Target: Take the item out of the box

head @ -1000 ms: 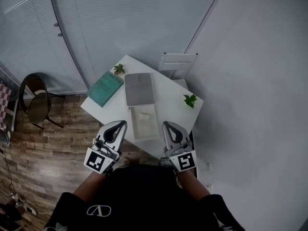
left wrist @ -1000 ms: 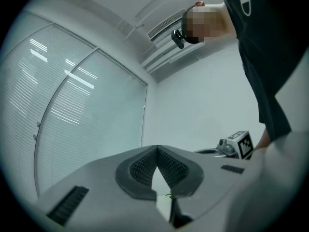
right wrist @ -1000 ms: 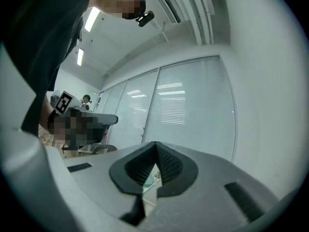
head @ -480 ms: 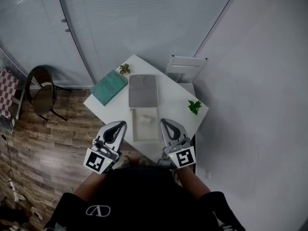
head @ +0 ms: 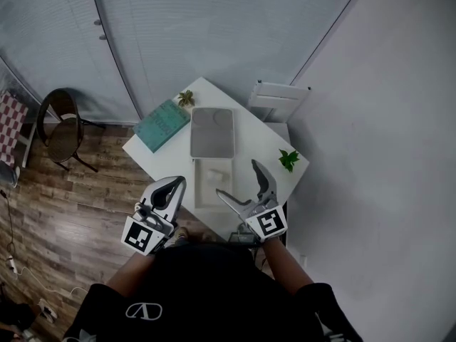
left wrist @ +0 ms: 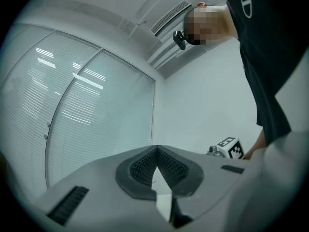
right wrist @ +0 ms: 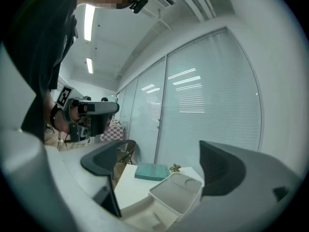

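On the white table (head: 253,144), close to its near edge, the open box (head: 214,184) lies with its grey lid (head: 211,132) folded back flat behind it. The item should be in the pale tray, but it is white on white, and I cannot make out its shape or where it sits.

The right gripper (head: 236,178) has just been spreading its jaws. They stand wide with nothing between them. Its own view frames the box between them, a little ahead and not yet touched. The left gripper (head: 174,184) is clenched on nothing, off to the left of the box, and it points at the window blinds rather than the table.

The main risk, as I judge it, is a blind grab. With the item so hard to see, the wide jaws could close on the tray wall or the lining instead. The box also looks light and nothing holds it down, so a snug item could lift or drag it towards the near edge and off the table. A wide swing to the right could also clip the small plant (head: 288,159). The teal book (head: 162,125) and the other plant (head: 186,98) are well clear.
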`<state>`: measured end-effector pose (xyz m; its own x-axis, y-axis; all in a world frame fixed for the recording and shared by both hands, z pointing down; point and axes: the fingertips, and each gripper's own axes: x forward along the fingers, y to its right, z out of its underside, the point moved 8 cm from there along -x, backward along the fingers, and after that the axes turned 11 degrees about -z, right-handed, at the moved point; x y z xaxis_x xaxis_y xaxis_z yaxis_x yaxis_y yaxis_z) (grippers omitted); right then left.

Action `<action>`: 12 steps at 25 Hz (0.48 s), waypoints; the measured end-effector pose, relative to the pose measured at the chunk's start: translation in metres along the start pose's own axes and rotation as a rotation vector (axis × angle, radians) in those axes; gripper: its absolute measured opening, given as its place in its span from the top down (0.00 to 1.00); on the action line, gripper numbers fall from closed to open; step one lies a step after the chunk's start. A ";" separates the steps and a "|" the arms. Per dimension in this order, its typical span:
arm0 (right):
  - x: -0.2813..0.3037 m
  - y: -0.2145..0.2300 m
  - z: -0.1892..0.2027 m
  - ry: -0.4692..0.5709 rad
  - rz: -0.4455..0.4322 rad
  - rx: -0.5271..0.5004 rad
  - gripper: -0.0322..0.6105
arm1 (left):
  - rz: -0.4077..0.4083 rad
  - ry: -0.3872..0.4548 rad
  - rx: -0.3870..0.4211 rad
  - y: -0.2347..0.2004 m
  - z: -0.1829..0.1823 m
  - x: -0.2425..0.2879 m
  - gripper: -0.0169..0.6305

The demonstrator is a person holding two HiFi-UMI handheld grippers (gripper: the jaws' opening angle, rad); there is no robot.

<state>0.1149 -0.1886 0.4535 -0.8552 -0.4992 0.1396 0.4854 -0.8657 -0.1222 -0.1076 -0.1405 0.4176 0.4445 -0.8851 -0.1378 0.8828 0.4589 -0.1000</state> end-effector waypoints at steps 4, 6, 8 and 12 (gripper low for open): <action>0.006 0.003 -0.002 -0.052 -0.026 -0.075 0.04 | -0.015 0.002 -0.004 -0.002 0.003 -0.002 0.97; 0.008 0.005 -0.002 -0.075 -0.045 -0.073 0.04 | -0.023 -0.001 -0.006 -0.002 0.005 -0.004 0.97; 0.012 0.009 0.002 -0.103 -0.067 -0.069 0.04 | -0.030 -0.006 -0.009 -0.002 0.007 -0.005 0.97; 0.031 0.021 0.023 -0.195 -0.127 -0.073 0.04 | -0.045 -0.016 -0.014 -0.007 0.009 -0.009 0.97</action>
<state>0.1029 -0.2233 0.4777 -0.8539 -0.3901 0.3445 0.3555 -0.9206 -0.1613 -0.1159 -0.1366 0.4283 0.4069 -0.9059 -0.1173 0.8998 0.4196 -0.1192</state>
